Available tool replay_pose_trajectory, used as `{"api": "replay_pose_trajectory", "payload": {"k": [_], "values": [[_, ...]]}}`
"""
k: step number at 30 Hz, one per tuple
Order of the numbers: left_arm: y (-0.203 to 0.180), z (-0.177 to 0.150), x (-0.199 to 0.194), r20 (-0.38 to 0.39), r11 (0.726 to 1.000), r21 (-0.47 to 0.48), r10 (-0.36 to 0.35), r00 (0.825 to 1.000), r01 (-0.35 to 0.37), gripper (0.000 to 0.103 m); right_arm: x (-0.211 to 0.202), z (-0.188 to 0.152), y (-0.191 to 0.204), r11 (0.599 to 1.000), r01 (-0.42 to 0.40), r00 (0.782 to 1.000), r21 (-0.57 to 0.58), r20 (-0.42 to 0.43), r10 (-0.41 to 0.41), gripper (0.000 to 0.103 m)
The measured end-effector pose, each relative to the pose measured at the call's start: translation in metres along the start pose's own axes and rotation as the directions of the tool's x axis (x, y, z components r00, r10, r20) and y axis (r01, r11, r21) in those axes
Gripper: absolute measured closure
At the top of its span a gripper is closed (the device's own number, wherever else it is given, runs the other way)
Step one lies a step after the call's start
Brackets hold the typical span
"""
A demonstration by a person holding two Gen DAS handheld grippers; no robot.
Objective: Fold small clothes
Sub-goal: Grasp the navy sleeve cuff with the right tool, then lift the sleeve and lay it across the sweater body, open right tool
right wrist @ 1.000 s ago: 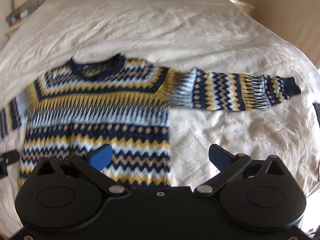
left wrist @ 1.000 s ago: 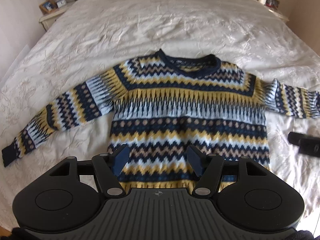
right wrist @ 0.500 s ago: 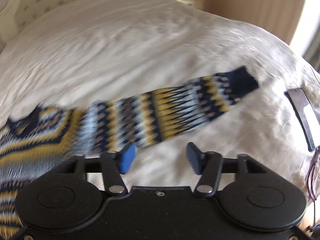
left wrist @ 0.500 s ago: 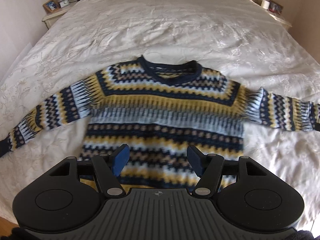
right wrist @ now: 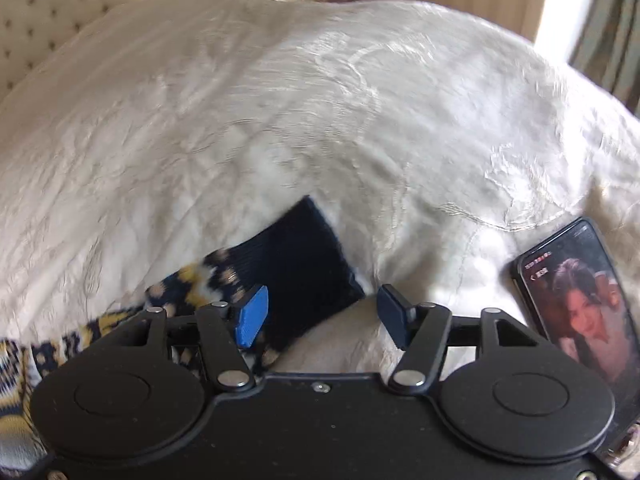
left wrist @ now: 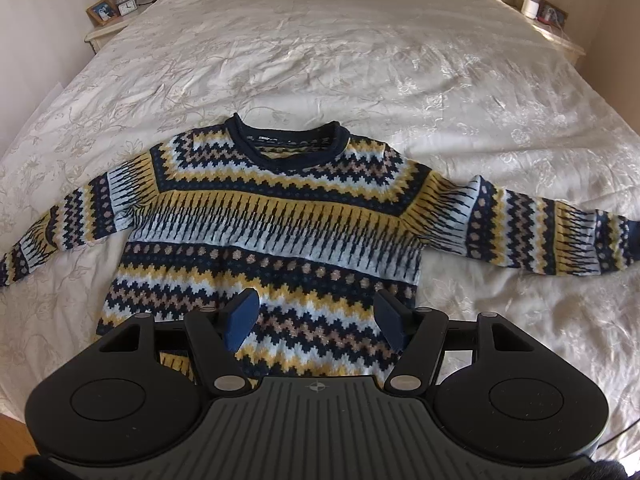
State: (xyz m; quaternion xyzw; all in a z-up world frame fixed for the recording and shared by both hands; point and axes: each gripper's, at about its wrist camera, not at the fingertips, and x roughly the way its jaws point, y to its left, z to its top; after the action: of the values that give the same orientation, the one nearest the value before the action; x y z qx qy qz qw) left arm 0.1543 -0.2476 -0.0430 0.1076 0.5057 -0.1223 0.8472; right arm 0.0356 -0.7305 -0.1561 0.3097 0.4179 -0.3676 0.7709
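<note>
the right gripper [right wrist: 318,318] has its blue-padded jaws spread wide with nothing between them, set over the dark navy ribbed cuff [right wrist: 308,264] at the end of the sleeve. the spread looks chosen so the cuff's corner can pass between the pads; whether a pad is already touching the knit i cannot tell, since this view is blurred. just to the right of that gripper a black smartphone with a lit screen [right wrist: 580,312] lies on the bed, close enough that a careless sweep could nudge it.

the left gripper [left wrist: 318,318] also has its jaws parted and holds nothing, poised above the lower hem region of the navy, yellow and pale-blue zigzag-patterned knitted sweater [left wrist: 280,232]. that central spot probably lets it pin or steady the body while the other side lifts the sleeve.

the sweater lies face up and flat on the cream embroidered bedspread [left wrist: 340,48], neck away from the person, both sleeves stretched out sideways, which suits folding the sleeves inward first. no fold is made yet. a bedside table with a framed photo and a small clock [left wrist: 114,10] stands at the far left.
</note>
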Motion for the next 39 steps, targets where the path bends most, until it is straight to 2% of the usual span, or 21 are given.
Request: {"api": "replay_pose_trajectory", "payload": {"k": [1, 3, 4, 7, 12, 18, 24, 30, 34, 39], "values": [[0.0, 0.001, 0.0, -0.002, 1.0, 0.0, 0.005, 1.0, -0.005, 0.041, 0.003, 0.0, -0.004, 1.0, -0.017, 1.0, 0.019, 0.001, 0.017, 0.04], [0.001, 0.001, 0.0, -0.003, 1.0, -0.004, 0.018, 1.0, -0.018, 0.041, 0.004, -0.001, -0.006, 0.999, -0.032, 0.999, 0.038, 0.02, 0.031, 0.062], [0.0, 0.002, -0.001, -0.002, 1.0, -0.006, 0.024, 1.0, -0.024, 0.041, 0.003, -0.001, -0.005, 0.999, -0.034, 0.999, 0.033, 0.019, 0.034, 0.085], [0.006, 0.001, -0.002, 0.0, 0.999, -0.014, 0.036, 0.999, -0.036, 0.041, -0.003, -0.002, -0.003, 0.998, -0.057, 0.998, 0.037, 0.03, 0.056, 0.086], [0.026, -0.002, -0.007, 0.014, 0.998, -0.037, 0.045, 0.999, -0.044, 0.041, -0.042, -0.003, 0.021, 0.994, -0.112, 0.989, 0.004, 0.098, 0.111, 0.087], [0.062, -0.007, -0.007, 0.023, 0.998, -0.057, 0.033, 0.999, -0.031, 0.041, -0.1, -0.004, 0.089, 0.975, -0.201, 0.964, -0.092, 0.159, 0.213, 0.087], [0.115, -0.014, 0.004, 0.005, 0.999, -0.054, 0.002, 1.0, -0.002, 0.041, -0.153, -0.019, 0.196, 0.934, -0.287, 0.929, -0.211, 0.174, 0.325, 0.087], [0.19, -0.018, 0.015, -0.006, 0.998, -0.055, -0.014, 1.0, 0.013, 0.041, -0.185, -0.056, 0.327, 0.863, -0.387, 0.883, -0.324, 0.139, 0.448, 0.087], [0.243, -0.018, 0.027, -0.014, 0.997, -0.066, 0.028, 1.0, -0.029, 0.041, -0.179, -0.101, 0.418, 0.798, -0.451, 0.857, -0.399, 0.056, 0.513, 0.087], [0.301, -0.015, 0.042, -0.043, 0.995, -0.073, 0.067, 0.997, -0.07, 0.041, -0.141, -0.166, 0.512, 0.743, -0.51, 0.841, -0.434, -0.074, 0.535, 0.087]]}}
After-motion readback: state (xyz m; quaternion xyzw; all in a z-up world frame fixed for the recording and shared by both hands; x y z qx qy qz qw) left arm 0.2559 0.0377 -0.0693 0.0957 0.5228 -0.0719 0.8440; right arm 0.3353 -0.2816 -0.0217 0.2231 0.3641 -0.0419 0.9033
